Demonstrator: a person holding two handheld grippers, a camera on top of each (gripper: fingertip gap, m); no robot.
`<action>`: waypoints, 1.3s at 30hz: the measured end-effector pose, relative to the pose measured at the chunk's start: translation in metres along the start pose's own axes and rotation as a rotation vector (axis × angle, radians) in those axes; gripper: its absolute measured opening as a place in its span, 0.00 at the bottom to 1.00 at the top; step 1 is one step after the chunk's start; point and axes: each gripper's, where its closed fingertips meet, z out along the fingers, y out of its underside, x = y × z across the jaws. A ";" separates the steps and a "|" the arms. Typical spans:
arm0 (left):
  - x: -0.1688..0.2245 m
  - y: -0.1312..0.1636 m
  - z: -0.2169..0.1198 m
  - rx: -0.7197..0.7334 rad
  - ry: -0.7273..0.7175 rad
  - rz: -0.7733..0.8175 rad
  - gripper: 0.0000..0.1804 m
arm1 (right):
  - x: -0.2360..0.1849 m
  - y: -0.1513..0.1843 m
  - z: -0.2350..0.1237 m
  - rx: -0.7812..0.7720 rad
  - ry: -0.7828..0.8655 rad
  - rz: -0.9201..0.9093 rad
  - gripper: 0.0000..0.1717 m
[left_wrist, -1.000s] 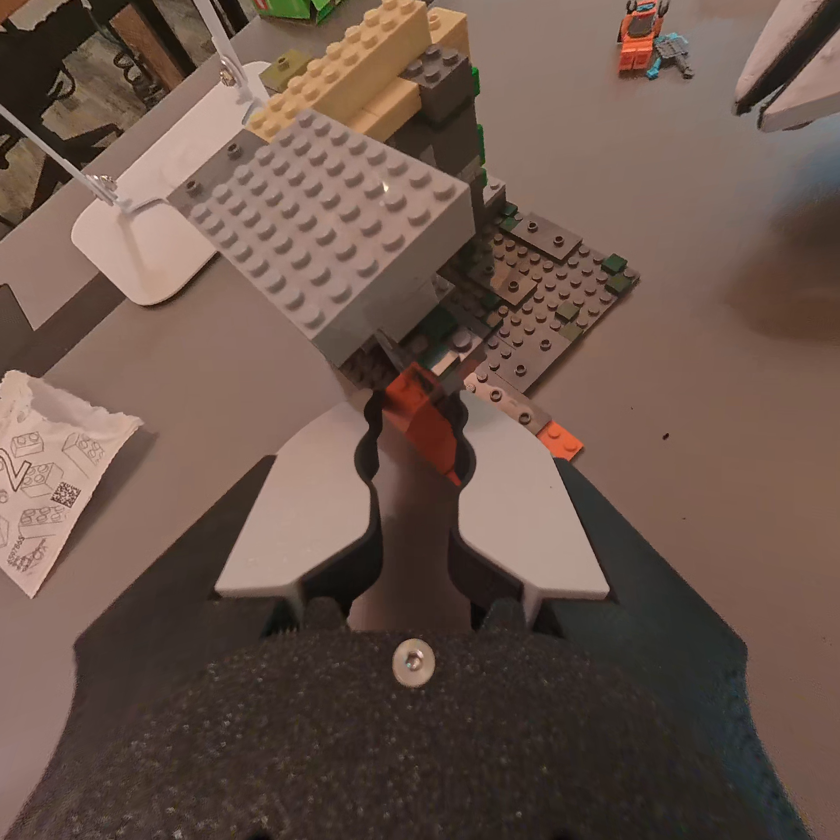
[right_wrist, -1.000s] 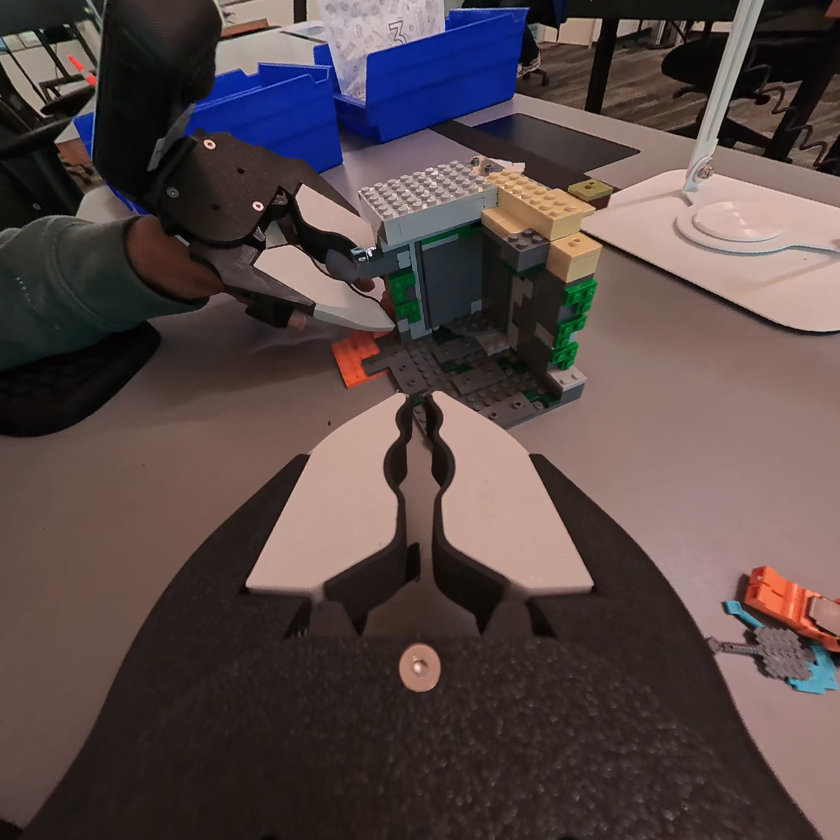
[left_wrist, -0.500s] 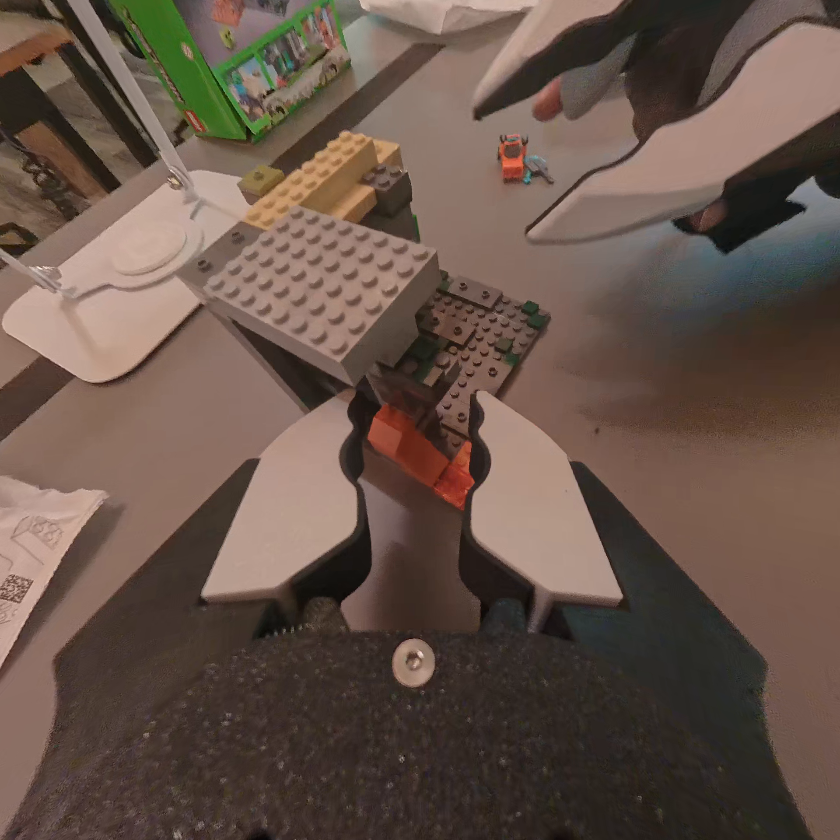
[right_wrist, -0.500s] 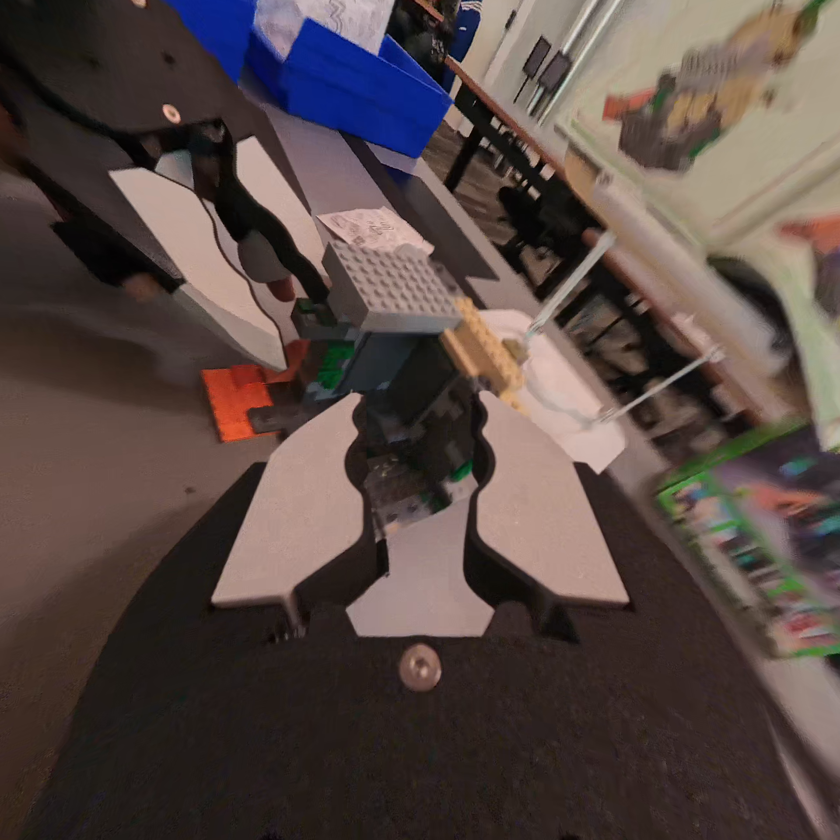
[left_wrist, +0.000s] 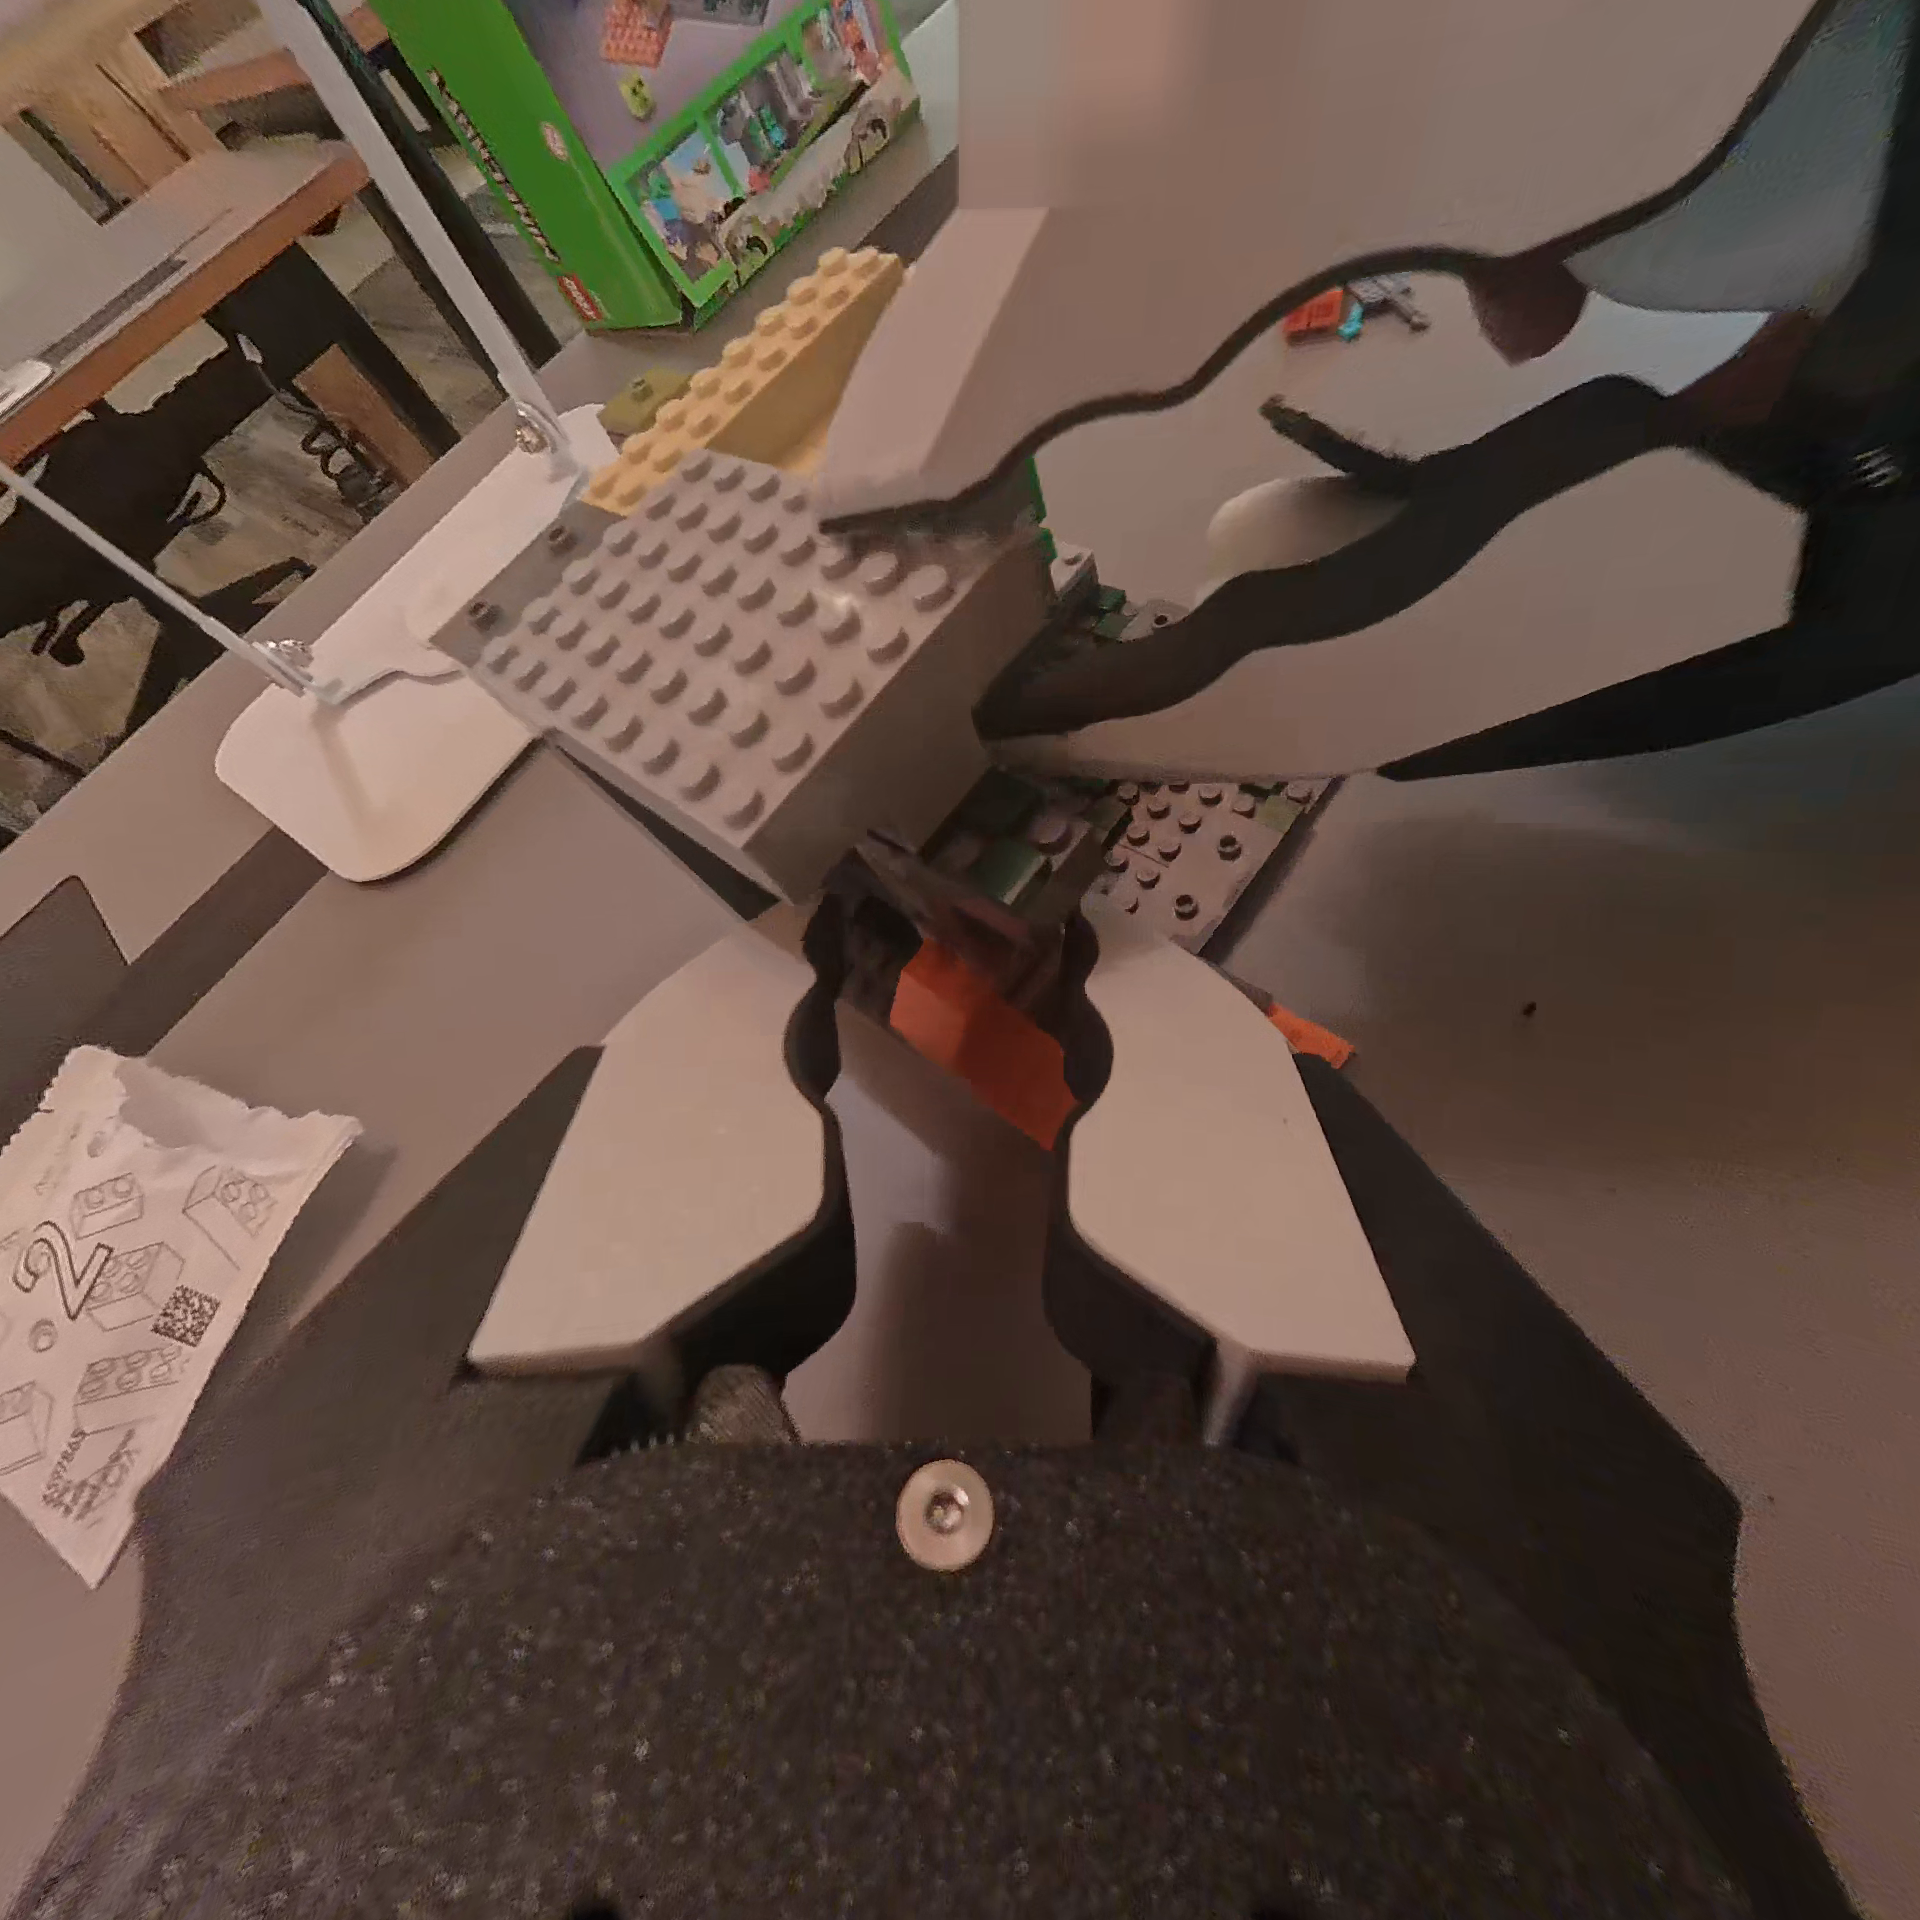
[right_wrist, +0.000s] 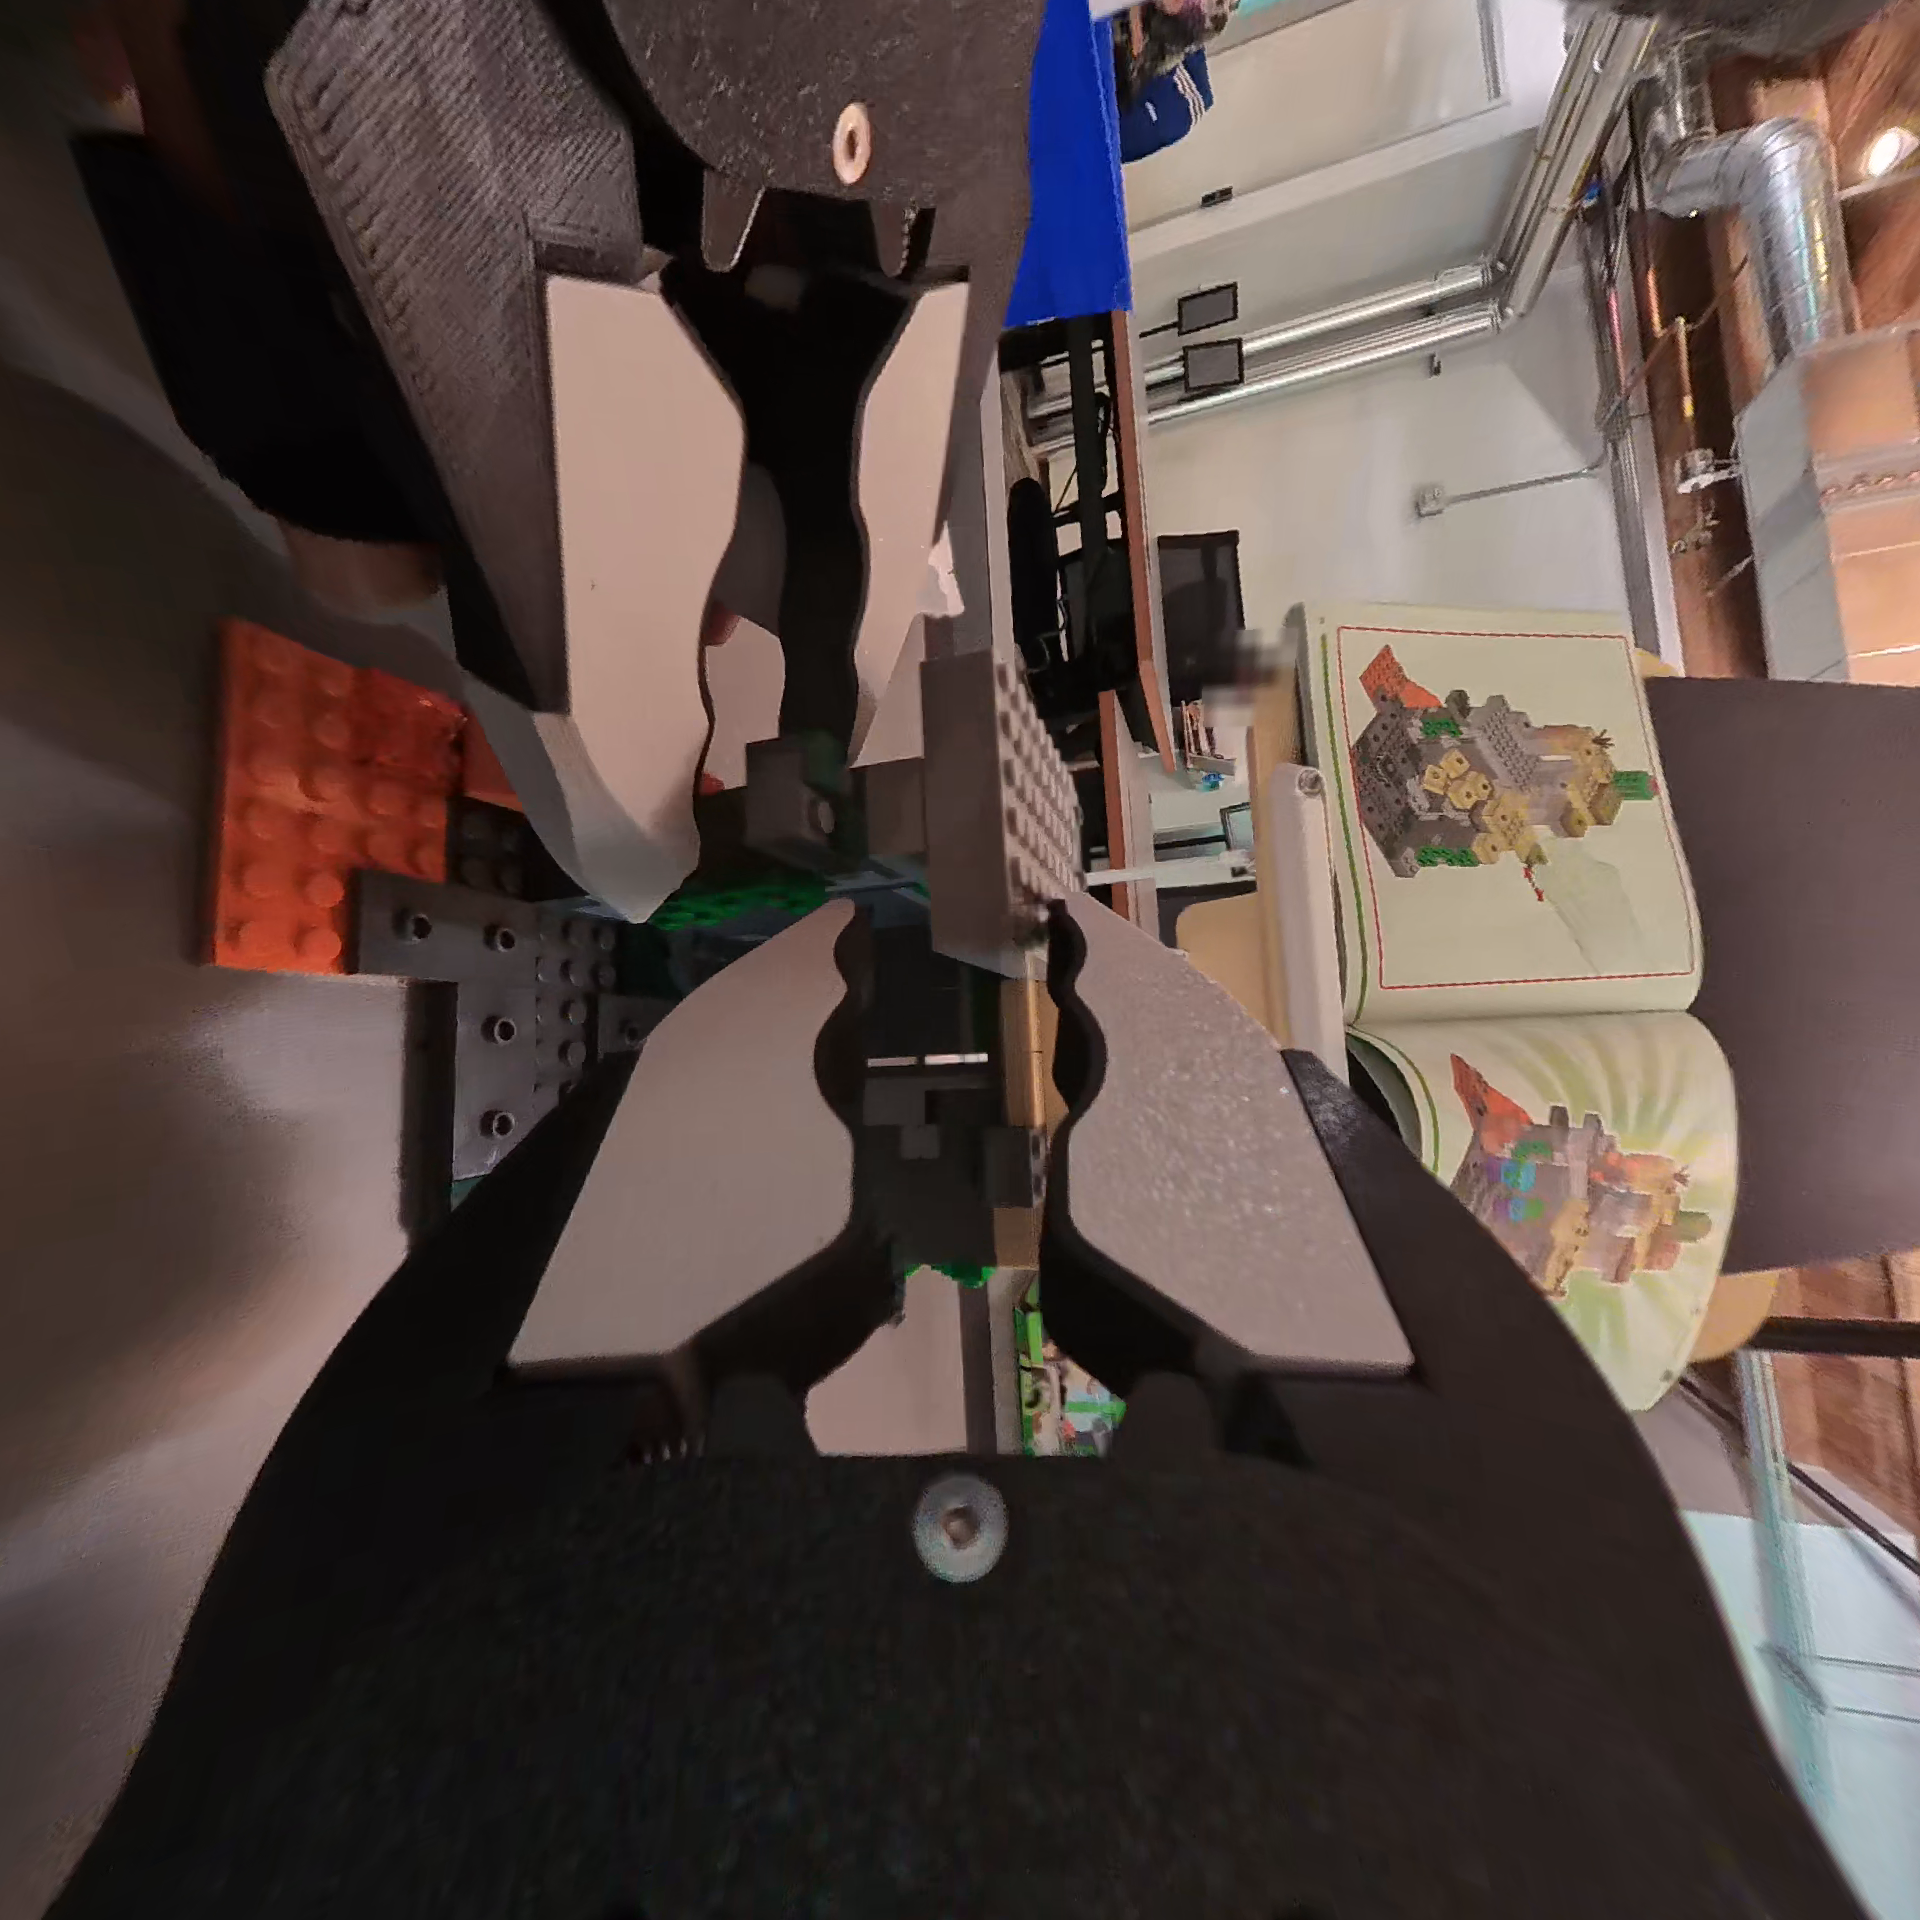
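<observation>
A brick model with a grey studded roof (left_wrist: 727, 665), tan bricks (left_wrist: 790, 343) and a dark grey baseplate (left_wrist: 1195, 852) stands on the grey table. My left gripper (left_wrist: 945, 956) is at its near corner, the pads pressed on a dark and orange brick part (left_wrist: 977, 1039). My right gripper (right_wrist: 945, 925) is turned on its side and is shut on the roof (right_wrist: 997, 790). In the left wrist view one of its fingers (left_wrist: 1039, 343) lies on the roof studs and the other reaches under the roof edge. The left gripper's fingers (right_wrist: 623, 623) show in the right wrist view beside an orange plate (right_wrist: 312, 790).
A white stand base (left_wrist: 384, 748) lies left of the model, a green box (left_wrist: 727, 156) behind it. A printed paper bag (left_wrist: 125, 1299) lies at the left. A small orange figure (left_wrist: 1340, 312) lies far right. An open instruction booklet (right_wrist: 1507, 935) stands behind. Left tips to right tips: about 5 centimetres. About 5 centimetres separates my left fingertips from the orange plate (right_wrist: 312, 790).
My right gripper swung in from the table, turned on its side, opened and closed around the roof. My left gripper widened from the orange piece and now spans the model's corner.
</observation>
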 end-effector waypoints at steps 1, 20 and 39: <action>0.002 0.000 0.000 0.000 0.005 0.014 0.20 | 0.000 0.001 0.002 -0.007 0.009 -0.012 0.19; -0.004 0.002 0.001 -0.005 -0.019 0.024 0.17 | 0.005 0.003 0.011 -0.035 0.084 0.034 0.17; -0.008 0.008 0.004 -0.044 -0.042 0.038 0.16 | -0.053 0.219 -0.094 -0.629 -0.583 1.170 0.36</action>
